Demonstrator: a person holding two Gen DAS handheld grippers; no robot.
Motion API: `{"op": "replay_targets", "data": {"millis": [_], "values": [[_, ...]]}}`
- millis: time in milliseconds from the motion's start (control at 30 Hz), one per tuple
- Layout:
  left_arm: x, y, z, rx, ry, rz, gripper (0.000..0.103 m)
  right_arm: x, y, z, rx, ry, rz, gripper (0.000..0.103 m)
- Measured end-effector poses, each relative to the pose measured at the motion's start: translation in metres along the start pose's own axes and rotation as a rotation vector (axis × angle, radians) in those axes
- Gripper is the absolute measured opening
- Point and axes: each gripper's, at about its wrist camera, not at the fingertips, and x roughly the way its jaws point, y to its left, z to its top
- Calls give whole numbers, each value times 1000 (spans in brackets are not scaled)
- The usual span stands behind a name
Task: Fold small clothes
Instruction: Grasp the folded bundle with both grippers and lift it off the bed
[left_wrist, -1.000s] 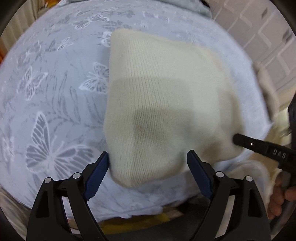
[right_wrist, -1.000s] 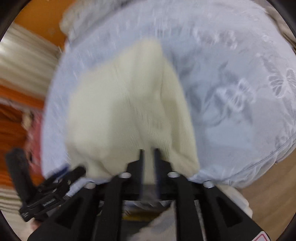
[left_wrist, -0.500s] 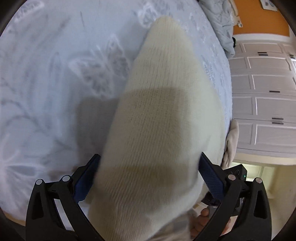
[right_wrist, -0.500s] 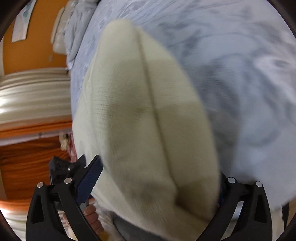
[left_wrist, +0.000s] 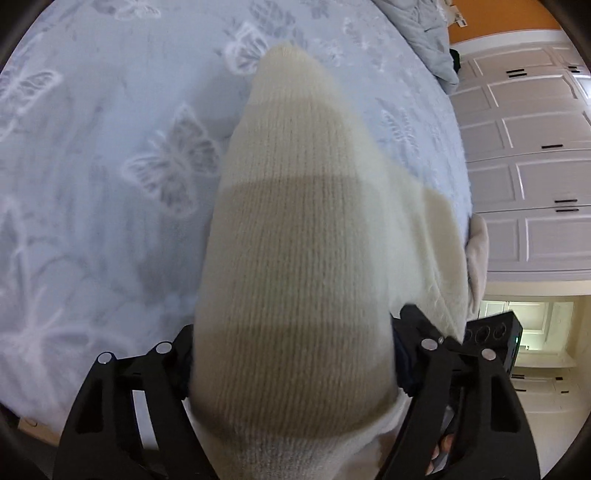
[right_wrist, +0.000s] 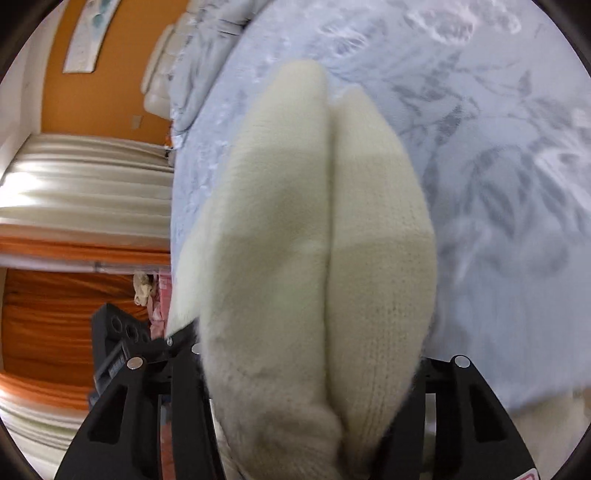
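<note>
A cream knitted garment (left_wrist: 295, 258) lies on the pale blue butterfly-print bedspread (left_wrist: 92, 166) and fills the middle of both wrist views. In the left wrist view it drapes over my left gripper (left_wrist: 291, 354) and hides the fingertips; the jaws stand wide on either side of it. In the right wrist view the garment (right_wrist: 314, 240) shows a fold line down its middle and covers my right gripper (right_wrist: 310, 369), whose jaws also stand wide apart. The other gripper's black body (left_wrist: 495, 339) shows at the right of the left wrist view.
White wardrobe doors (left_wrist: 528, 166) stand right of the bed. A grey duvet (right_wrist: 199, 66) and pillow lie at the bed's head, with an orange wall (right_wrist: 99, 92), pale curtains (right_wrist: 85, 192) and an orange drape (right_wrist: 55, 325) at the left.
Both grippers have moved in low under the garment's near edge. The right gripper, shut a second ago, now stands wide. The cloth has risen over both sets of fingers.
</note>
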Motion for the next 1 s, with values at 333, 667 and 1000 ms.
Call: {"op": "replay_targets", "data": {"millis": [333,667,1000], "values": [[-115,-12,-109,165,-21,-48,74,-95,81,-130,-207,-90,-21,49],[-283,-56,-136,385,-400,-216,74,-179,228,-165,-562,-346,116,49],[-435,-91,-124,616,-824,-273,75,-204,373,-146,-823,-508,362,51]]}}
